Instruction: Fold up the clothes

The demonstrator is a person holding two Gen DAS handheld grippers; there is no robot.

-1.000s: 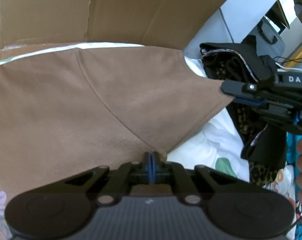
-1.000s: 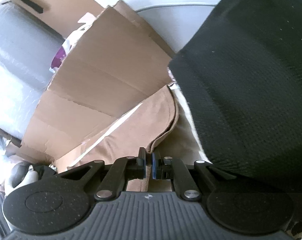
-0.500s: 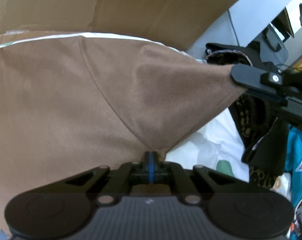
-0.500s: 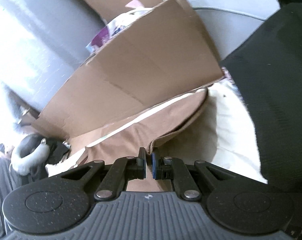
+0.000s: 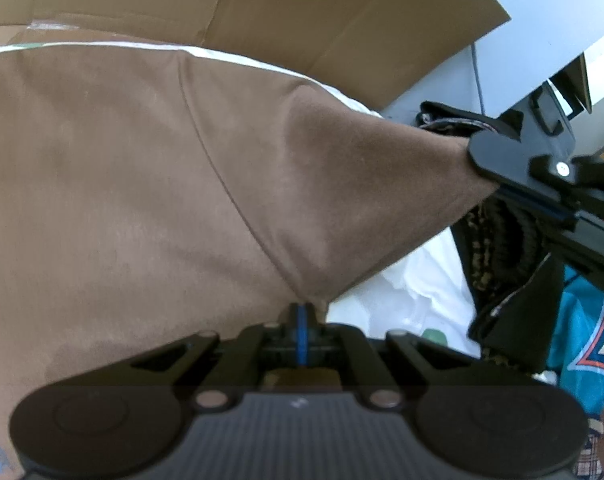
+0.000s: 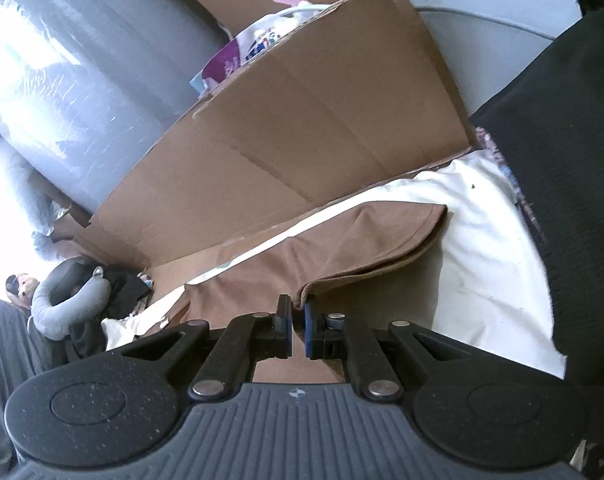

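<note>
A brown garment (image 5: 149,184) of soft, suede-like matte cloth fills most of the left wrist view, stretched between the two grippers. A curved seam runs diagonally across it from the upper middle down toward the left gripper (image 5: 301,316), whose jaws are clenched tight on a corner of the fabric, the blue pads pressed together with the cloth pulled into a point between them. A second corner tapers off to the right into the right gripper (image 5: 498,176), seen here as a flat black plastic finger with a silver screw, and the cloth between the two corners hangs taut in a smooth triangular panel.

From the right wrist view the right gripper (image 6: 297,320) grips a layered, hemmed edge of the same brown garment (image 6: 342,240) between its blue-lined pads, jaws closed on the fabric. The garment lies over a white sheet (image 6: 482,240), slightly wrinkled. Behind it leans a large flattened cardboard panel (image 6: 302,128), plain corrugated brown with creases. A black mesh-textured fabric (image 6: 574,168) rises at the right. At far left lies a grey U-shaped neck pillow (image 6: 61,296), with a big roll of cloudy bubble wrap (image 6: 81,80) above it. In the left wrist view a teal printed garment (image 5: 582,332) and a leopard-patterned cloth (image 5: 490,240) sit at the right.
</note>
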